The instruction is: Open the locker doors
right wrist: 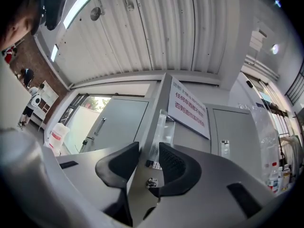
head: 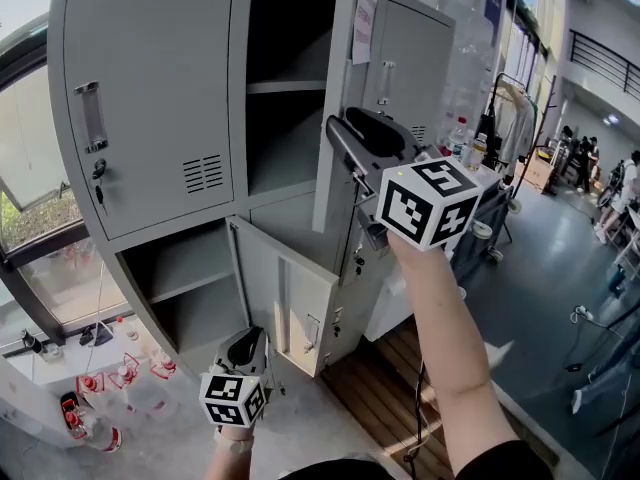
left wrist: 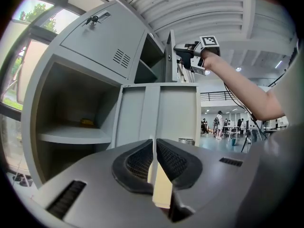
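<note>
At the locker (head: 240, 118), upper door (head: 335, 118) ajar.
Right claw (right wrist: 148, 152) pinches its edge, left claw (left wrist: 155, 145) closed, empty; skewed pull may slip off.

The right gripper (right wrist: 148, 149) straddles the edge of an open locker door (right wrist: 155, 112), which rises edge-on between the two dark pads (right wrist: 173, 167); the pads sit against its two faces. A small metal lock fitting (right wrist: 151, 182) and a clear plastic sleeve (right wrist: 160, 127) lie on the door just beyond the pads. A white notice (right wrist: 191, 109) with red print is fixed farther up. To the left stands a closed grey door (right wrist: 121, 120) with a bar handle (right wrist: 98, 127); to the right is another door (right wrist: 235, 129). A ribbed ceiling (right wrist: 156, 27) spans above.
</note>
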Demonstrator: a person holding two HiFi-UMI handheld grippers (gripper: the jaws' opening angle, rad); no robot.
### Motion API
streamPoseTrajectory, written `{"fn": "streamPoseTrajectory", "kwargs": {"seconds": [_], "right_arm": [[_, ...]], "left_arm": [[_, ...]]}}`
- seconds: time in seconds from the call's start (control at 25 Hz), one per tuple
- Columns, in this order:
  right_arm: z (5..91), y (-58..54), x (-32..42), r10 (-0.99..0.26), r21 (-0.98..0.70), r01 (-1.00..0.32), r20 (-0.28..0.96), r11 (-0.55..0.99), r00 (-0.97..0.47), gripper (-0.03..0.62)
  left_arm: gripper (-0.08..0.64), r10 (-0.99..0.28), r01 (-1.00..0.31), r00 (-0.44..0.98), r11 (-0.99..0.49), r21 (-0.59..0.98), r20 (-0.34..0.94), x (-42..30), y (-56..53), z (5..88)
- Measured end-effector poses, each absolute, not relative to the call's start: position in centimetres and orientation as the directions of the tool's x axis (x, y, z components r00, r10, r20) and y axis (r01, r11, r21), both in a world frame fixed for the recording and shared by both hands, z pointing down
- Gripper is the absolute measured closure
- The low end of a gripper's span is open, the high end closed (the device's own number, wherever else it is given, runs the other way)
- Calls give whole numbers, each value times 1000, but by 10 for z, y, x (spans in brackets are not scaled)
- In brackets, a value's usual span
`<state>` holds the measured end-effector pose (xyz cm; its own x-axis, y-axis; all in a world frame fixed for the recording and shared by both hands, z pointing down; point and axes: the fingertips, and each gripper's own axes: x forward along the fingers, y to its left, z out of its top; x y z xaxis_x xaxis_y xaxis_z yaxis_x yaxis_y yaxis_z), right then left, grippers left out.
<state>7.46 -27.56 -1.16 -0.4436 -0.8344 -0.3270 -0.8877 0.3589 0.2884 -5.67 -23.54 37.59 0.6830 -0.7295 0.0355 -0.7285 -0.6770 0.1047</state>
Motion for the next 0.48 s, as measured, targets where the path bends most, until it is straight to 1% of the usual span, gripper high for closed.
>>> {"fn": "streamPoseTrajectory", "kwargs": {"seconds": [0.48], "right_arm": [[-11, -227, 160, -833, 267, -900, -355, 344, -423, 457]], "left_arm": [[528, -705, -706, 708, -704, 85, 41, 21, -223, 367]]}}
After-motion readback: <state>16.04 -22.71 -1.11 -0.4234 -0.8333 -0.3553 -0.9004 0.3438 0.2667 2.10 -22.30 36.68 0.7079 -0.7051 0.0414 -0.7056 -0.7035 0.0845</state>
